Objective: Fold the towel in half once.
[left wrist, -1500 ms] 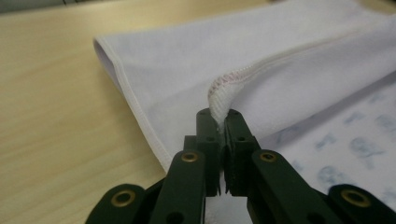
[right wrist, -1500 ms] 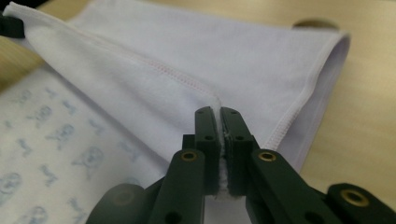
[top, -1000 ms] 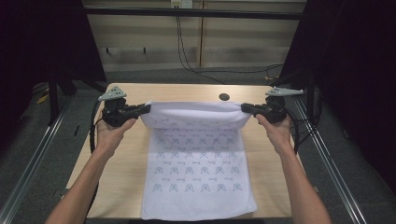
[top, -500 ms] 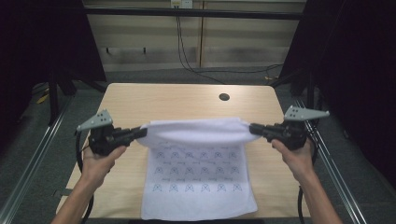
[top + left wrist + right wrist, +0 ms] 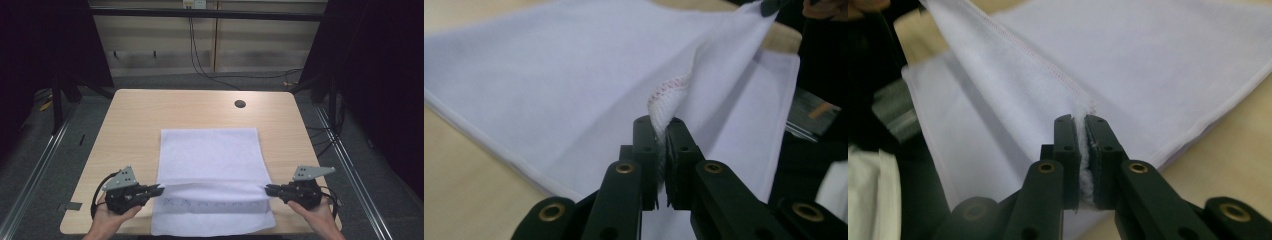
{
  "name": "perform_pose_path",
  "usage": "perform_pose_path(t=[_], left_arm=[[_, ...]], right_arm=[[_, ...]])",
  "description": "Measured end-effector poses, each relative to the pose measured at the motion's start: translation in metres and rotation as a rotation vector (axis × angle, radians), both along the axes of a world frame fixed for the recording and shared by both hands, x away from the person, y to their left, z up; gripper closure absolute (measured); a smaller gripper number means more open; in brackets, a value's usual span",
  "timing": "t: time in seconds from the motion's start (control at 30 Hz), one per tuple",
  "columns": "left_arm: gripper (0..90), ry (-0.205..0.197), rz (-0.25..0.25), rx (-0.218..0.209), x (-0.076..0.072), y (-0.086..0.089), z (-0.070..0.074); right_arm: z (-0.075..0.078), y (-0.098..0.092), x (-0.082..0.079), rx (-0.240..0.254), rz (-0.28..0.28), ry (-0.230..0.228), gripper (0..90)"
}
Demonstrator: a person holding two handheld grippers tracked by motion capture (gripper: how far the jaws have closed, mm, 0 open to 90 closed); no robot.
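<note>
A white cloth (image 5: 210, 155) lies on the wooden table (image 5: 135, 115), its far part folded back toward the near edge. The plain underside faces up, and a strip with a faint printed pattern (image 5: 215, 204) shows below the fold. My left gripper (image 5: 161, 189) is shut on the cloth's left corner, held just above the near part of the table. My right gripper (image 5: 266, 188) is shut on the right corner at the same height. In the left gripper view the cloth (image 5: 574, 75) has a red-stitched hem pinched in my left gripper (image 5: 662, 131). The right gripper view shows the cloth (image 5: 1148, 55) clamped in my right gripper (image 5: 1082, 125).
A round dark cable hole (image 5: 240, 104) sits near the table's far right. Metal rails (image 5: 40, 170) run along both sides of the table. Cables (image 5: 200, 60) hang behind the far edge. Bare tabletop lies to the left and right of the cloth.
Both grippers have pulled the cloth's far edge from the back of the table toward the near edge, folding it over itself. The patterned face is now mostly covered.
</note>
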State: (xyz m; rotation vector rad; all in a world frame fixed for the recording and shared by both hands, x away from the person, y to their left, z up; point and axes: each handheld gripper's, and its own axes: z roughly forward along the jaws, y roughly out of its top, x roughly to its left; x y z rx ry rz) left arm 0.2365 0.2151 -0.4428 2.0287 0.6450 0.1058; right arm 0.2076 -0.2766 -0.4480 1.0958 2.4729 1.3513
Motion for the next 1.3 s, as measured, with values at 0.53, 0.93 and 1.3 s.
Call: perform_pose_path(t=[0.53,0.93,1.3], left_arm=[[63.0,0.081,-0.142,0.083,-0.018,0.023,-0.028],[59.5,0.124,0.075,0.052,0.072,-0.001,-0.03],[55.6,0.152,0.156,0.101,0.137,-0.028,-0.053]], right_arm=[[-0.015,-0.003,-0.042,0.01,0.2,0.116,68.5],[-0.012,0.007,0.043,0.014,-0.044,-0.002,66.0],[-0.031,0.057,0.129,-0.107,-0.058,0.024,63.9]])
